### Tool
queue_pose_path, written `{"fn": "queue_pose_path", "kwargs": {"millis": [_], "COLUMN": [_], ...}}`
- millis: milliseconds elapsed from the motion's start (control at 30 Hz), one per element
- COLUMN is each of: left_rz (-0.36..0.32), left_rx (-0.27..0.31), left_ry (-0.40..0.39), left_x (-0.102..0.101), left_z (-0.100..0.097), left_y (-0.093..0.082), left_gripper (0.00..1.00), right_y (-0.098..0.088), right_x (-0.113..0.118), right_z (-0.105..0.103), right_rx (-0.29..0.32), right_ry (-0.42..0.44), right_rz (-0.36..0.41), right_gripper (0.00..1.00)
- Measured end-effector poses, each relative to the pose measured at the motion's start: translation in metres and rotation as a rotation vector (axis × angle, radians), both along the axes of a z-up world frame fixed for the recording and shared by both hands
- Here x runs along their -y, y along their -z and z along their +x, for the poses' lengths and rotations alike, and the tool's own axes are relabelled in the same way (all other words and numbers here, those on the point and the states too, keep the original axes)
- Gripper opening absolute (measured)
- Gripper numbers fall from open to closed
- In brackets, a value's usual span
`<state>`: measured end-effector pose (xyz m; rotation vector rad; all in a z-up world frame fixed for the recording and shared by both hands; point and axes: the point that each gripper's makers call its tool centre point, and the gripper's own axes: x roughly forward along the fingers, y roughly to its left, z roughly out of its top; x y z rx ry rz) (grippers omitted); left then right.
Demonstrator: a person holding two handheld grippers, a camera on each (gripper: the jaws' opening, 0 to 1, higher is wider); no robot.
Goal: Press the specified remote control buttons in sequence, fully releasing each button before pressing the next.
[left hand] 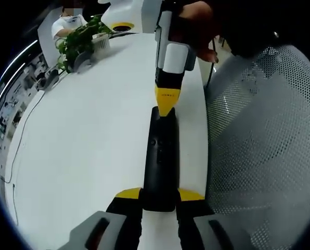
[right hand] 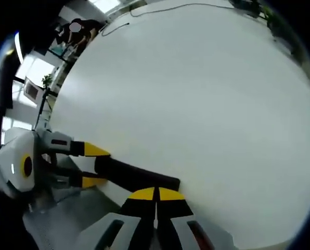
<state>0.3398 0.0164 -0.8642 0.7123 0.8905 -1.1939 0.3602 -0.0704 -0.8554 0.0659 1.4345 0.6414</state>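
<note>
Here, the black remote control (left hand: 159, 159) lies lengthwise on the white table (left hand: 87, 140), close to the table edge that borders a grey mesh chair back (left hand: 269, 140). At the remote's near end the left gripper (left hand: 159, 200) has its two yellow-tipped jaws set on either side of the body, closed against it and holding it steady. At the remote's far end the right gripper (left hand: 166, 104), held in a person's hand (left hand: 196, 28), points down with its yellow tips drawn together into one wedge, the tip touching the top face of the remote near that end. In the right gripper view the same meeting shows from the other side: the right gripper (right hand: 156, 195) has its jaws pressed together with nothing between them, their tips just at the end of the remote control (right hand: 137, 176), while the left gripper (right hand: 90, 165) clamps the remote's opposite end. Well beyond the remote's far end, a potted green plant (left hand: 79, 39) stands on the table, with a white object with a yellow ring (left hand: 121, 21) beside it. A thin cable (left hand: 20, 140) runs along the table's far side from the remote.
</note>
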Motion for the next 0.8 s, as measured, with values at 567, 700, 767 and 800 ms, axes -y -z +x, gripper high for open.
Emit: {"fn": "queue_pose_path", "kwargs": {"millis": [567, 700, 767, 800], "left_rz": [0.002, 0.004, 0.005, 0.005], "left_rx": [0.001, 0.0, 0.0, 0.0], "left_ry": [0.004, 0.003, 0.003, 0.003], "left_x": [0.0, 0.0001, 0.0001, 0.0001], "left_z": [0.0005, 0.0004, 0.0003, 0.0003], "left_y": [0.0002, 0.0002, 0.0002, 0.0002], "left_gripper": [0.24, 0.24, 0.24, 0.24], "right_y": [-0.0016, -0.0025, -0.0033, -0.0034], "right_x": [-0.0012, -0.0032, -0.007, -0.0083], "right_z": [-0.0011, -0.0018, -0.0026, -0.0024], "right_rx": [0.041, 0.036, 0.03, 0.032], "right_ry": [-0.075, -0.07, -0.07, -0.072], "right_rz": [-0.026, -0.012, 0.007, 0.009], "right_gripper": [0.0, 0.0, 0.0, 0.0]}}
